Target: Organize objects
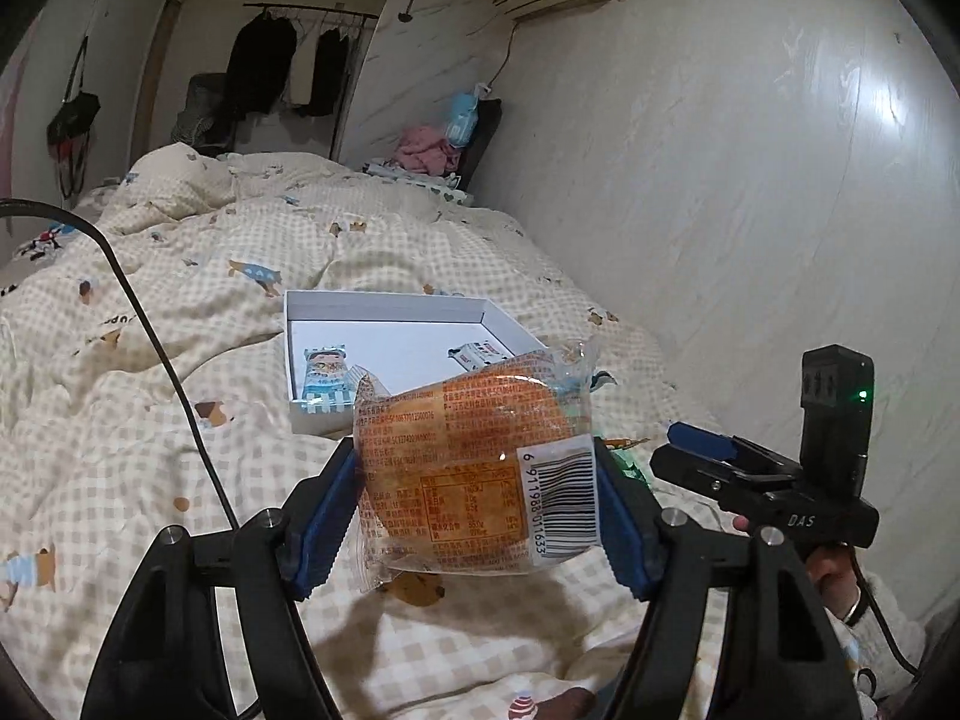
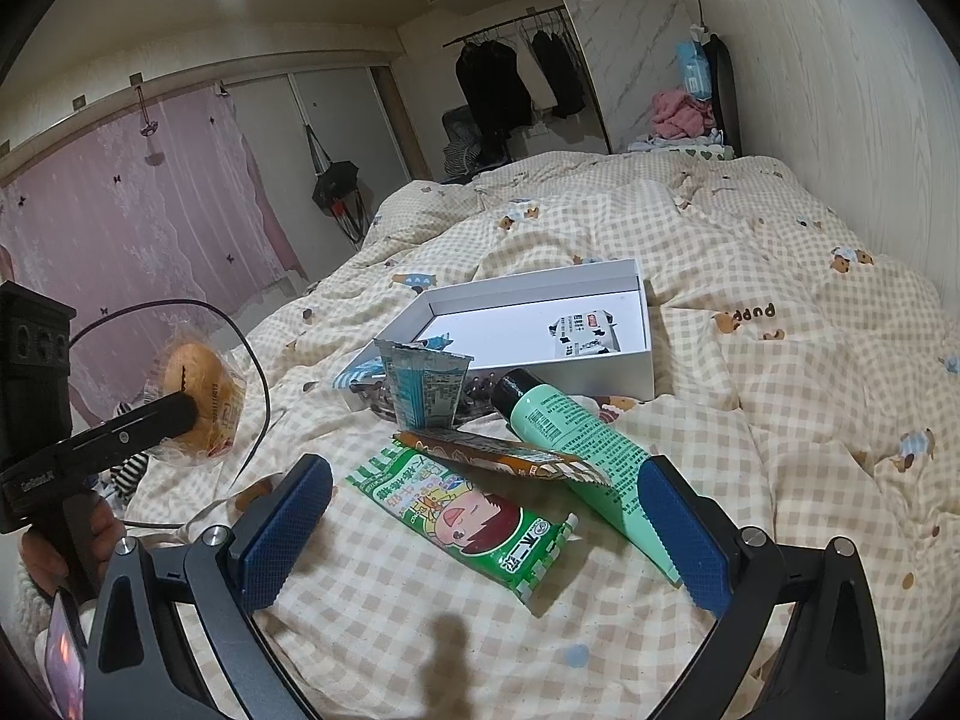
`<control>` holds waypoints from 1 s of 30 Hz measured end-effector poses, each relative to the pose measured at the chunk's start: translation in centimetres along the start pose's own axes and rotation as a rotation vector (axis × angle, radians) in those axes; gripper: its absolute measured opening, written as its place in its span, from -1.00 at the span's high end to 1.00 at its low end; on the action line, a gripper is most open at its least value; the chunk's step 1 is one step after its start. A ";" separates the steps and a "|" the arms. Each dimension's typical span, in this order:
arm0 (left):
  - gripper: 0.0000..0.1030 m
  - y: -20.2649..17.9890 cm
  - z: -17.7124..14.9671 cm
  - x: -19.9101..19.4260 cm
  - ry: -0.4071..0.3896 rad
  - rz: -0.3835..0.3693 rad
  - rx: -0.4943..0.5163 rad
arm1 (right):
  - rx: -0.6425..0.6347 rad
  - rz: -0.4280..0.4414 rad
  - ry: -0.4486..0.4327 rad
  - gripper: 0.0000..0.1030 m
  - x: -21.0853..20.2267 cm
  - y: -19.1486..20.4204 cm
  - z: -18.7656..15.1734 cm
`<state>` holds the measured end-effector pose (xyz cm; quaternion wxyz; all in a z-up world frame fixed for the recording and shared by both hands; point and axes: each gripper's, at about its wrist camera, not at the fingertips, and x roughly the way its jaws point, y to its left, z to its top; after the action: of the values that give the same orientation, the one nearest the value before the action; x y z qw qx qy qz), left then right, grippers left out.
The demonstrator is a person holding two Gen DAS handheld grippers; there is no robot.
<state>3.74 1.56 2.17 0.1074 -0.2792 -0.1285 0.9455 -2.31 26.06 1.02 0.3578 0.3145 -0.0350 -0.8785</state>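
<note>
- Left gripper (image 1: 477,483): a wrapped bun (image 1: 474,468) is clamped between the blue pads (image 1: 324,516), one on each side edge of the wrapper, and is carried clear of the quilt (image 1: 180,360). The grip is judged to be on a soft thing, so it is best kept light (enough to hold, not to squash).
- Right gripper (image 2: 486,534): the jaws are seen wide apart with nothing between them; it is held low over the quilt, above a green snack packet (image 2: 474,522).
- Loose things near the right gripper, not yet put away: the green snack packet, a brown sachet (image 2: 510,456) lying across its far end, a mint-green tube (image 2: 588,456) beside them, and a blue-and-white packet (image 2: 423,387) standing close to the box wall.
- White box (image 1: 384,306), farther up the bed: open-topped, set on the quilt, with two small packets already lying inside (one at the near left corner, one at the right).
- Step in hand, as judged: the bun is to be carried over the near wall of the box, lowered onto the bare floor between the two packets, and let go only once it is low inside, so that it does not bounce out.
</note>
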 end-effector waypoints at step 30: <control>-0.45 0.4 -0.6 1.1 0.075 -0.062 -0.035 | 0.047 0.047 0.009 -0.99 0.1 -1.0 0.0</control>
<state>3.12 1.62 1.07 0.1365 -0.3124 -0.1496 0.9281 -2.99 26.72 0.70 0.3708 0.3260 -0.0614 -0.8674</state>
